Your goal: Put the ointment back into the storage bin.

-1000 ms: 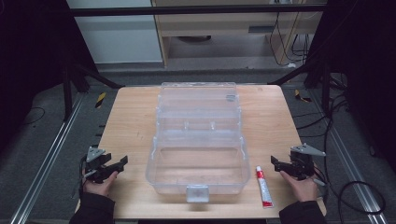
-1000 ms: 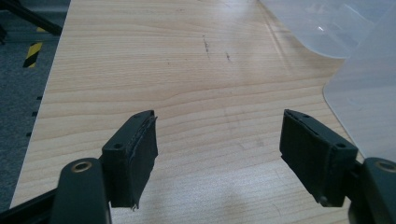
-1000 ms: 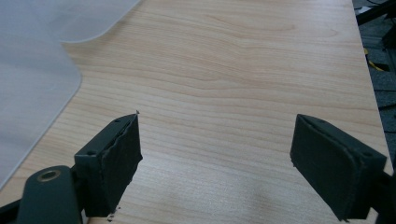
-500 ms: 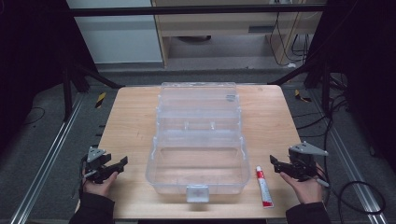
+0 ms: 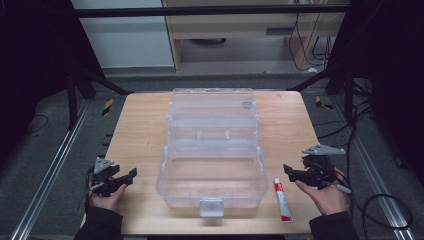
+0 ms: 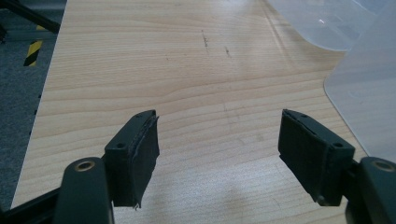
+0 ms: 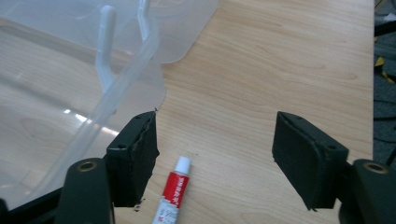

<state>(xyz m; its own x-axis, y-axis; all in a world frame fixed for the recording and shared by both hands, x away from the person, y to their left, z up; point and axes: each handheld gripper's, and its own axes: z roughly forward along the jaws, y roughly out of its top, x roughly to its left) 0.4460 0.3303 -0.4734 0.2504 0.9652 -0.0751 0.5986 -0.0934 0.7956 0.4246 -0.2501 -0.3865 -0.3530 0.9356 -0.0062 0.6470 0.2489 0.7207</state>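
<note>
One wooden table (image 5: 145,125) takes up most of the high view, with grey floor around it. We note a clear plastic box (image 5: 210,165) in the middle of the table, its lid thrown back toward the far edge and a latch tab on the near wall. The box looks bare inside.

We see the left gripper (image 5: 122,179) held in the left hand (image 5: 102,197) at the near left edge of the table, apart from the box. In the left gripper view its jaws stand spread wide over bare wood, nothing between them, the edge of the box off to the right.

We see the right gripper (image 5: 292,173) held in the right hand (image 5: 327,195) at the near right edge. In the right gripper view its jaws are likewise spread wide, gripping nothing.

Smallest item: a red and white tube (image 7: 173,193) with a white cap lies flat on the table just beside the box's right wall, between box and right gripper. In the right gripper view it sits low, close to the left jaw.
</note>
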